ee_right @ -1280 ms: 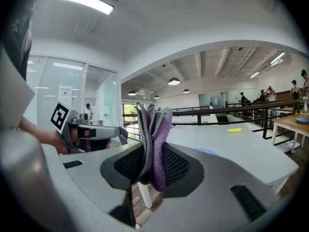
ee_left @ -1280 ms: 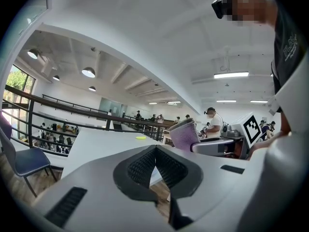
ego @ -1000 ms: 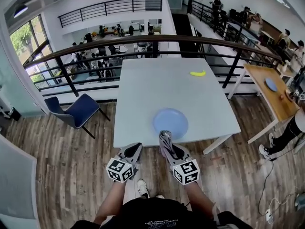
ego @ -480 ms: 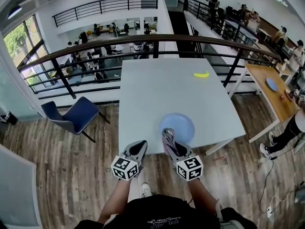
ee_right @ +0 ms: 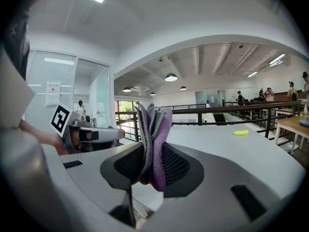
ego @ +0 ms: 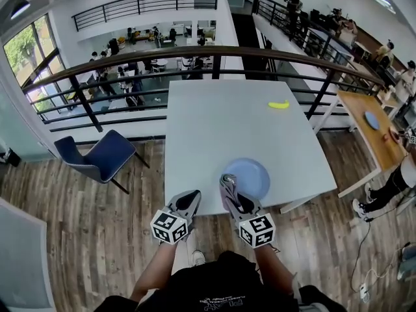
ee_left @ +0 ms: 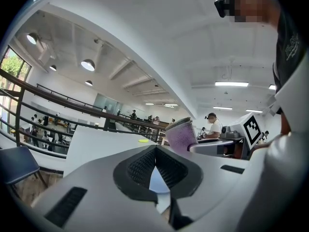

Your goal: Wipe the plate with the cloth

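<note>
Black-and-white square markers (ego: 169, 228) are carried on each gripper's cube. A folded cloth (ee_right: 153, 144), grey and purple, is clamped upright in the right gripper (ego: 227, 188), its long axis running along the jaws toward the plate (ego: 250, 174). The round, pale-blue plate is laid flat by the desk's (ego: 214, 122) near edge, toward the right corner. The left gripper (ego: 190, 200) is held at that edge, jaws together on nothing.

I see a fuzzy, napped purple-and-grey cloth (ee_right: 154, 129) between the black, ribbed, rubbery pads (ee_right: 176, 166) of the right gripper (ee_right: 152, 156). Its shell looks like smooth matt grey plastic. The blue plate (ego: 252, 173) is smooth with a faint sheen. The table (ego: 214, 122) top is smooth matt white. The floor (ego: 78, 226) is grained wood planks.
</note>
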`<state>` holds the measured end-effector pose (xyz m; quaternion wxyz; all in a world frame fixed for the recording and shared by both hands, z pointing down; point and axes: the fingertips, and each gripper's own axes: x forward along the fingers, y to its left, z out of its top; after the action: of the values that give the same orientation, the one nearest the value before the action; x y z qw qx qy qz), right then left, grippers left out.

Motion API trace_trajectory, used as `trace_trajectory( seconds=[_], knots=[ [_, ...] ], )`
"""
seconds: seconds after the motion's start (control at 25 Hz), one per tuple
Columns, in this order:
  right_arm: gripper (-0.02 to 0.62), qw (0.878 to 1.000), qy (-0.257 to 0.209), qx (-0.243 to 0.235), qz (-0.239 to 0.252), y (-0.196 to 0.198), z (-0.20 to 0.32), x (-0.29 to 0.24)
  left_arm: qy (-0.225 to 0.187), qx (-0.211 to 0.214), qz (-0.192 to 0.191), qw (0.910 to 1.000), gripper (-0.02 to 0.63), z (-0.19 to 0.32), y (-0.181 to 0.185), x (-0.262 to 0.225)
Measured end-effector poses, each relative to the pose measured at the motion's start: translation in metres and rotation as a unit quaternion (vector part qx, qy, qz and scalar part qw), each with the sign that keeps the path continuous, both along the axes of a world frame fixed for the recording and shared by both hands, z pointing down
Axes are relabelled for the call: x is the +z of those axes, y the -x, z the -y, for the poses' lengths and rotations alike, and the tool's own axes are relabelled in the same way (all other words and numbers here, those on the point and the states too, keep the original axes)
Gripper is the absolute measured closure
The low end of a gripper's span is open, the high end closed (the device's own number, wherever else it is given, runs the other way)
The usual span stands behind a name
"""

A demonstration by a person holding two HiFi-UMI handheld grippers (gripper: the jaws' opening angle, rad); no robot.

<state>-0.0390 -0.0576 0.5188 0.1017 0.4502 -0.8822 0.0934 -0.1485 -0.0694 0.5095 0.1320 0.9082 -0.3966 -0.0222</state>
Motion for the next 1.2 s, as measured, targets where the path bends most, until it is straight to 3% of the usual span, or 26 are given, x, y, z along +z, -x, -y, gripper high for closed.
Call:
trace_trajectory(
  seconds=[0.24,0.88,1.2],
  knots=[
    [0.479,0.999,0.007,0.010,0.047,-0.013,0.036,-0.006,0.006,-0.003,0.014,0.9999,0.594,0.029,-0.006,-0.001],
    [0.479,0.999,0.002,-0.017,0.033,-0.079,0.144,-0.013,-0.004,-0.038,0.030,0.9988,0.594,0.126,-0.062,-0.017],
    [0.479,0.999,0.016,-0.029,0.026,-0.106,0.171,0.003,0.016,-0.058,0.044,0.9972,0.594,0.146,-0.085,0.006]
  ],
)
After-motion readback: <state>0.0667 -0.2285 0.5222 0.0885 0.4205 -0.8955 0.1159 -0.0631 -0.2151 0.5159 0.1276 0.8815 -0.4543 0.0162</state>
